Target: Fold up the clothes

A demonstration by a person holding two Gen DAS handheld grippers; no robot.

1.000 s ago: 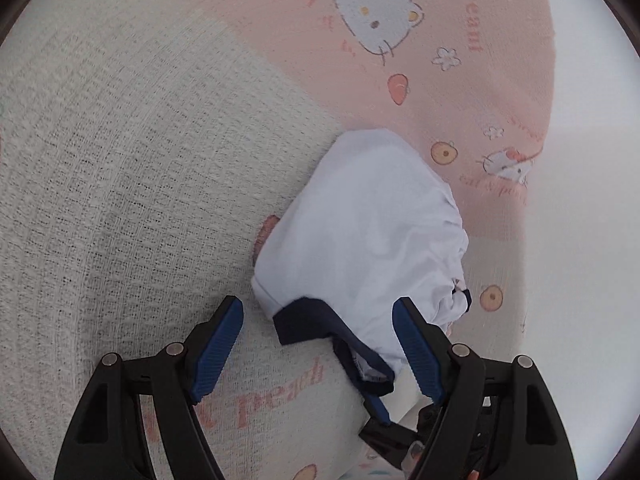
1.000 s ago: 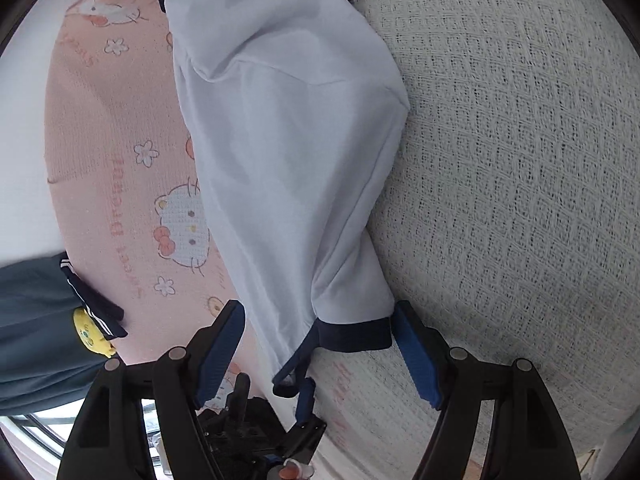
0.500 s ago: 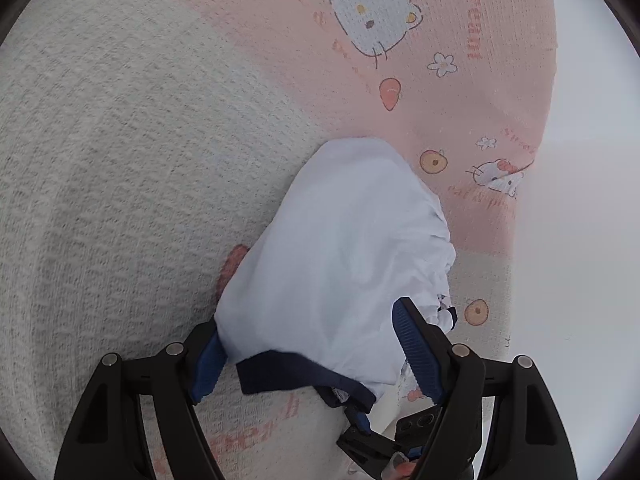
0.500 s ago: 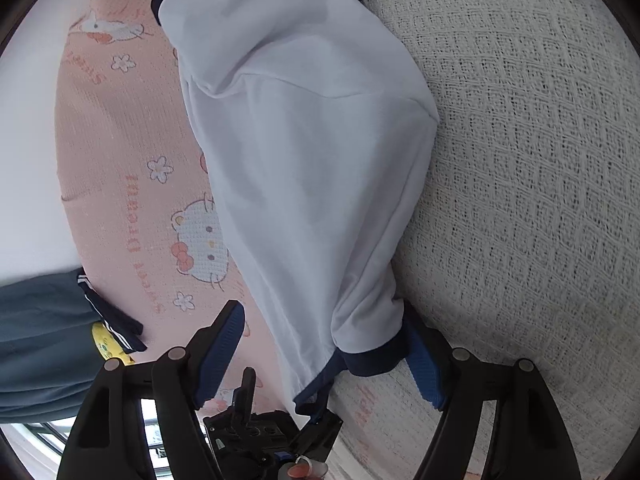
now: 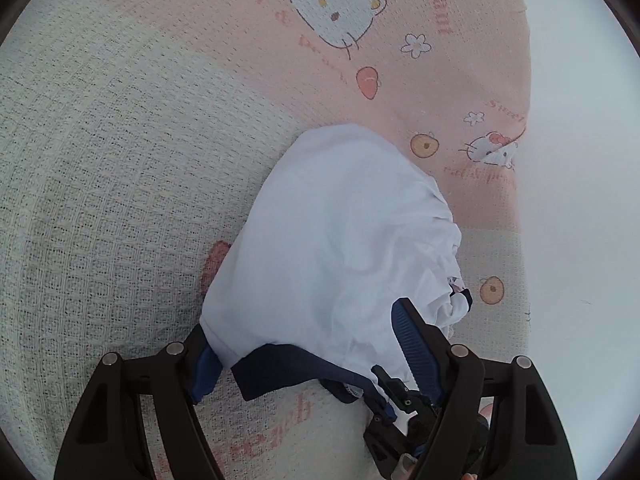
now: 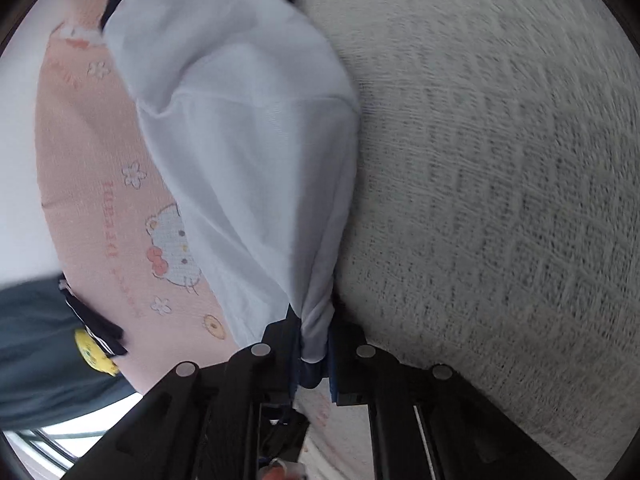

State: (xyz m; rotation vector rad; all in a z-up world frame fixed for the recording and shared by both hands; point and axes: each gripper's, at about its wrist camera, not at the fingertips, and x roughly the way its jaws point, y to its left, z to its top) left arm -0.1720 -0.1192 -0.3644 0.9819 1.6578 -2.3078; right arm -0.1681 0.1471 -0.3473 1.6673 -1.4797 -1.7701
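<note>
Two grippers work at one white garment [image 5: 344, 240] with navy trim, which lies on a waffle-weave blanket [image 5: 120, 184] whose cream field gives way to a pink band printed with cartoon cats, flowers and lettering. From the right wrist camera, the right gripper [image 6: 314, 354] has its jaws pressed together on a bunched end of the white garment [image 6: 240, 128], the navy hem pinched between the blue pads; these jaws have just been closing, and the cloth runs up and away from them in a long rumpled sweep across the pink band. That view is blurred toward the cream side. At its lower left edge a dark grey-green piece of clothing [image 6: 32, 344] with a yellow patch shows, apart from the white one. From the left wrist camera, the left gripper [image 5: 308, 350] has its jaws apart, having just been closing, with the near navy-edged hem lying between them; the left pad [image 5: 202, 372] is partly covered by the white cloth and the right pad [image 5: 416, 350] stands against its crumpled side, but whether either presses on it cannot be told.
</note>
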